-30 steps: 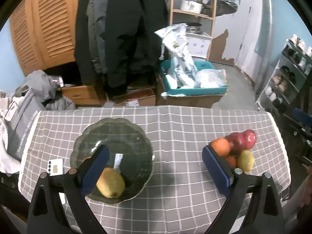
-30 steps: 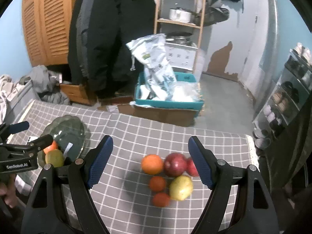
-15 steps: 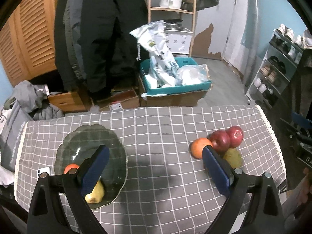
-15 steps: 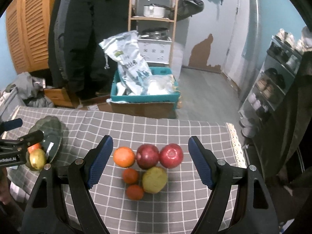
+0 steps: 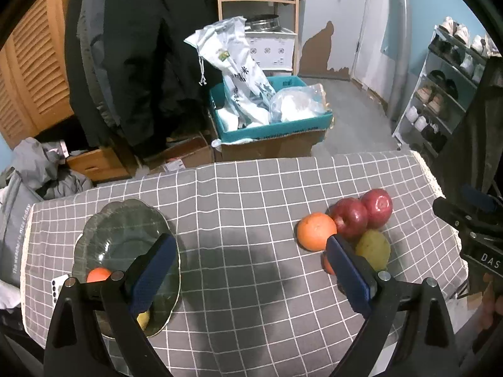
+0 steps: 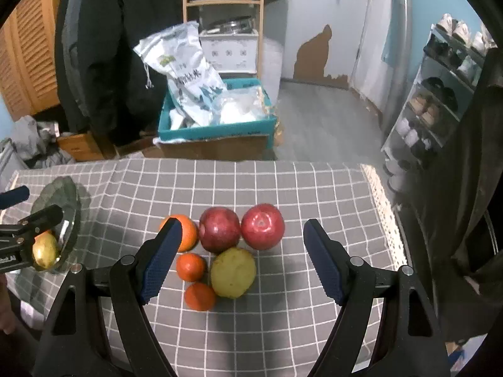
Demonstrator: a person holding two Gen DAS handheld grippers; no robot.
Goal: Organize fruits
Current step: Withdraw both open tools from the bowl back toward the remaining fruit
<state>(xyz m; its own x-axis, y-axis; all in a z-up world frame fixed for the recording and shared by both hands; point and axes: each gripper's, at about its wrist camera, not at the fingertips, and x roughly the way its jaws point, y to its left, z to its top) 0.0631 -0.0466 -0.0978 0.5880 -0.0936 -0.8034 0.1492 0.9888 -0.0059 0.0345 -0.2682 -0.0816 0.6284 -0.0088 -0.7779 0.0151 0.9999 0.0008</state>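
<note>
A clear glass plate (image 5: 125, 235) lies at the table's left and holds a small orange (image 5: 98, 275) and a yellow fruit (image 5: 143, 319), half hidden by my finger. My left gripper (image 5: 250, 245) hangs open over the bare cloth between the plate and the fruit pile, with nothing in it. The pile on the right has a big orange (image 6: 185, 232), two red apples (image 6: 220, 229) (image 6: 262, 226), a yellow-green fruit (image 6: 232, 271) and two small tangerines (image 6: 191, 267) (image 6: 200, 296). My right gripper (image 6: 241, 227) is open just above this pile, touching none of it.
A grey checked cloth (image 5: 251, 194) covers the table. A small white device (image 5: 58, 286) lies left of the plate. Past the far edge stand a teal crate of bags (image 5: 270, 119), dark coats (image 5: 132, 62) and a shoe rack (image 5: 446, 88) at the right.
My left gripper has drifted right, off the plate and toward the table's middle. My right gripper has moved over the fruit pile and lower, so the fruit looks bigger. Both stay open.
</note>
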